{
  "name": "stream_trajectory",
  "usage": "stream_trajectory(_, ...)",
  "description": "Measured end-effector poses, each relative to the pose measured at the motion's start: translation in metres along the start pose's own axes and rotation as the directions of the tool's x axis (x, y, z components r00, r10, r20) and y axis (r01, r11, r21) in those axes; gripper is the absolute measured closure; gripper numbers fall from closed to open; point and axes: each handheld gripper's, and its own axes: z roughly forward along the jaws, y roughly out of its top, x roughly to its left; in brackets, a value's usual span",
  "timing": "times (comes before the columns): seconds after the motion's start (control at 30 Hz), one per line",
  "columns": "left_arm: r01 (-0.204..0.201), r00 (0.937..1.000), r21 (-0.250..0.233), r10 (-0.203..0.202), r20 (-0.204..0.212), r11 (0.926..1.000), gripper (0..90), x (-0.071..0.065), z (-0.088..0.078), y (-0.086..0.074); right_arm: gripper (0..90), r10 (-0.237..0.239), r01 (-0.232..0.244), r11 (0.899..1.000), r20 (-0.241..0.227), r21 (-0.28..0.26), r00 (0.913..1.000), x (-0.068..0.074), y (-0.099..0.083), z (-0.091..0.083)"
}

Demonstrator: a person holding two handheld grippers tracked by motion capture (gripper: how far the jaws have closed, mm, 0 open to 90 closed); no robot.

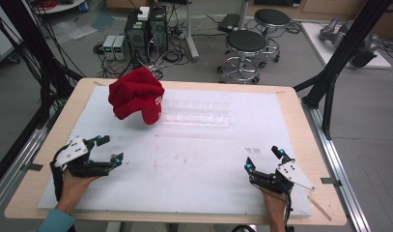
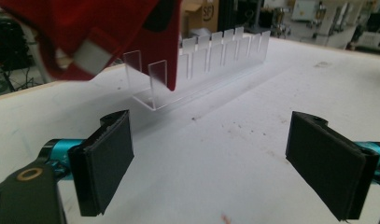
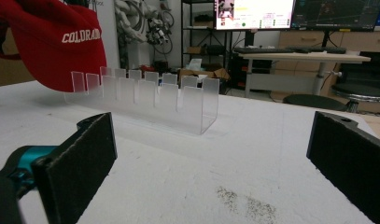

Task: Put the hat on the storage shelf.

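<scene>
A red cap with white lettering rests on the left end of a clear acrylic slotted rack at the middle back of the white mat. The left gripper view has the cap draped over the rack's near end; in the right gripper view the cap hangs over the rack's far end. My left gripper lies low at the front left, open, nothing between its pads. At the front right, my right gripper is open and holds nothing, its pads wide apart.
The white mat covers most of the wooden table. A black frame post rises at the right back corner. Stools and computer boxes stand on the floor beyond the table.
</scene>
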Motion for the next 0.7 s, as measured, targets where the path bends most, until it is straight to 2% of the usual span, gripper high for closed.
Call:
stream_trajectory(0.1, 0.016, 0.9995, -0.025, -0.017, -0.027, 0.9995, 15.3, 0.004, -0.016, -0.01, 0.4, -0.007, 0.007, 1.0, 0.003, -0.004, 1.0, 0.0, 0.0, 0.0)
stream_trajectory(0.27, 0.008, 0.9986, -0.081, -0.012, -0.052, 0.9967, 15.3, 0.005, -0.032, -0.021, 0.4, -0.007, 0.007, 1.0, 0.004, -0.004, 1.0, 0.0, 0.0, 0.0)
stream_trajectory(0.37, 0.015, 0.9977, -0.123, -0.023, -0.063, 0.9922, 15.3, 0.005, -0.036, -0.026, 0.4, -0.002, 0.002, 1.0, 0.001, -0.001, 1.0, 0.0, 0.0, 0.0)
stream_trajectory(0.6, 0.02, 0.9969, -0.128, -0.03, -0.073, 0.9916, 15.6, 0.005, -0.036, -0.027, 0.4, -0.007, 0.007, 1.0, 0.003, -0.001, 1.0, 0.001, 0.0, 0.0)
stream_trajectory(0.7, 0.014, 0.9971, -0.146, -0.024, -0.072, 0.9892, 15.6, 0.005, -0.038, -0.028, 0.4, -0.007, 0.007, 1.0, 0.004, -0.001, 1.0, 0.001, 0.0, 0.0)
